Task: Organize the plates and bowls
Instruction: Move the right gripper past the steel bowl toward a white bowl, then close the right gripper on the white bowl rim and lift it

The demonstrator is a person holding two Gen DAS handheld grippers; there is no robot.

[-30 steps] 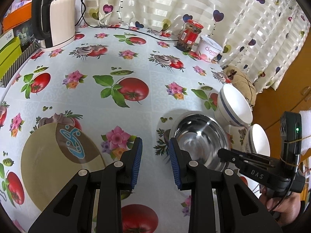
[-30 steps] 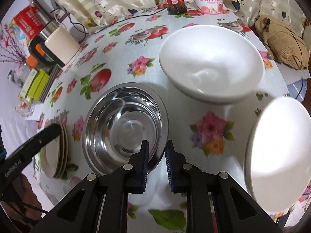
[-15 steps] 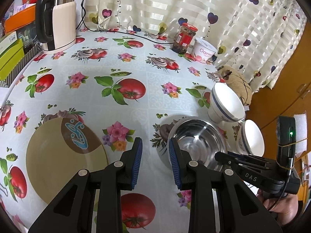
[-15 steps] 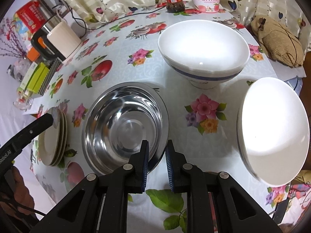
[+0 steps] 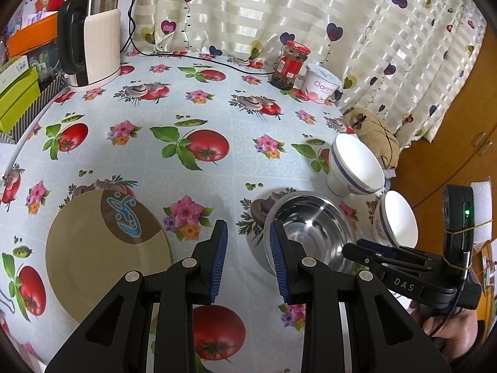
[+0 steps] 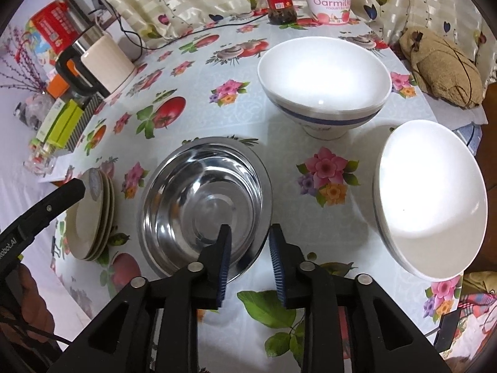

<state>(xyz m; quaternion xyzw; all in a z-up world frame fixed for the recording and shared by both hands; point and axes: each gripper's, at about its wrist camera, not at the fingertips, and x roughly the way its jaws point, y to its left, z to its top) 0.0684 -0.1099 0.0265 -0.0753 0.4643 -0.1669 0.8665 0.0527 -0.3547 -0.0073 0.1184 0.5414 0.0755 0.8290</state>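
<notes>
Compared with a second ago, the right gripper (image 6: 247, 258) has let go of the steel bowl (image 6: 205, 205): its jaws were tight on the near rim and now they are opening, with the rim between the pads but not pressed. The steel bowl sits on the flowered tablecloth (image 6: 192, 71) in the lower middle of the right wrist view. Up and right of it stands a white bowl with a blue band (image 6: 324, 84), upright on its foot, and at the right edge of the frame a second white bowl (image 6: 430, 199) appears tilted toward the camera. At the left of the steel bowl is a small stack of beige plates (image 6: 93, 217), apart from it.

In the left wrist view the left gripper (image 5: 248, 261) is open and holds nothing; it hovers over the cloth between the beige plates (image 5: 102, 255) at lower left and the steel bowl (image 5: 310, 230) at lower right. A kettle (image 5: 93, 37) stands at the upper left, a jar with red lid (image 5: 290, 65) and a yogurt cup (image 5: 321, 84) near the curtain (image 5: 310, 9)
</notes>
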